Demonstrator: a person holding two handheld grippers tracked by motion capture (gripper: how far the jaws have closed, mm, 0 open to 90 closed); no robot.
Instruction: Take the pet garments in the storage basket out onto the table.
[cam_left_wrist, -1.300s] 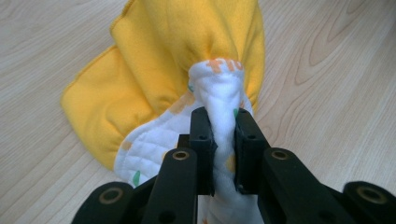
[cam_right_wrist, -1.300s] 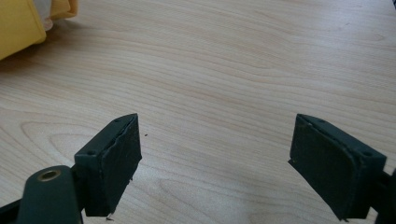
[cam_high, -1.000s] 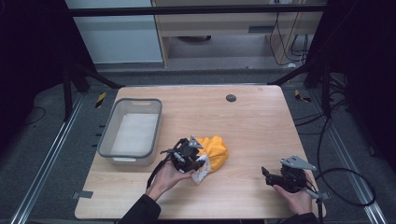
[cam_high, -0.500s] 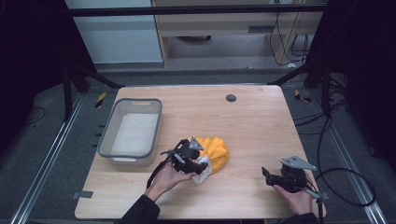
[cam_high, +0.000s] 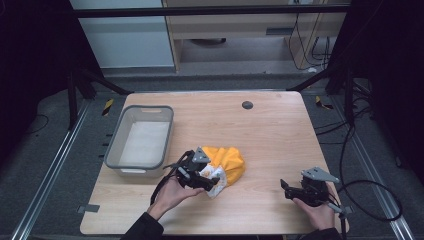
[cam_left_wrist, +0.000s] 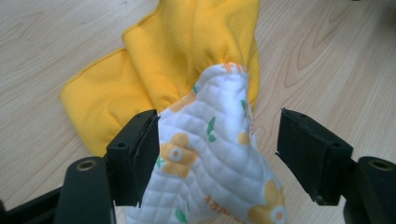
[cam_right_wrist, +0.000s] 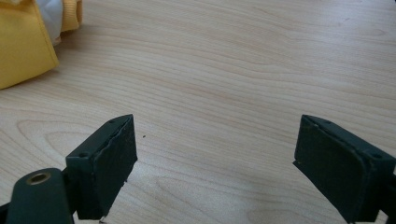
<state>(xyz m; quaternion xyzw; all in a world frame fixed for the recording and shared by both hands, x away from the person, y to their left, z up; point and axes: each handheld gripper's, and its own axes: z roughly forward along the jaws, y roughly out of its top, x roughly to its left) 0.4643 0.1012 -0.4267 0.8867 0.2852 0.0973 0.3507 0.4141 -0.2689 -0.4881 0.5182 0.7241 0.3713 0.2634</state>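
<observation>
A small yellow garment (cam_high: 232, 161) with a white quilted, flower-printed part (cam_left_wrist: 212, 158) lies crumpled on the wooden table (cam_high: 270, 135), near its front middle. My left gripper (cam_high: 212, 183) is at the garment's near-left end. Its jaws have just been opening, and the quilted part still sits between them. The left pad (cam_left_wrist: 140, 149) touches the fabric, while the right pad (cam_left_wrist: 306, 149) stands apart from it. My right gripper (cam_high: 286, 190) rests at the front right of the table, open with bare wood between its pads (cam_right_wrist: 217, 163). A yellow corner of the garment (cam_right_wrist: 21, 44) appears at its far left.
A grey plastic bin (cam_high: 116, 150) with a pale bottom stands at the left of the table, next to the left hand. A small black disc (cam_high: 247, 105) is set in the wood at the back. Dark frame posts and cables surround the table.
The left gripper's jaws have spread apart around the garment's white end, and the hand has shifted only slightly. The right gripper has stayed where it was.
</observation>
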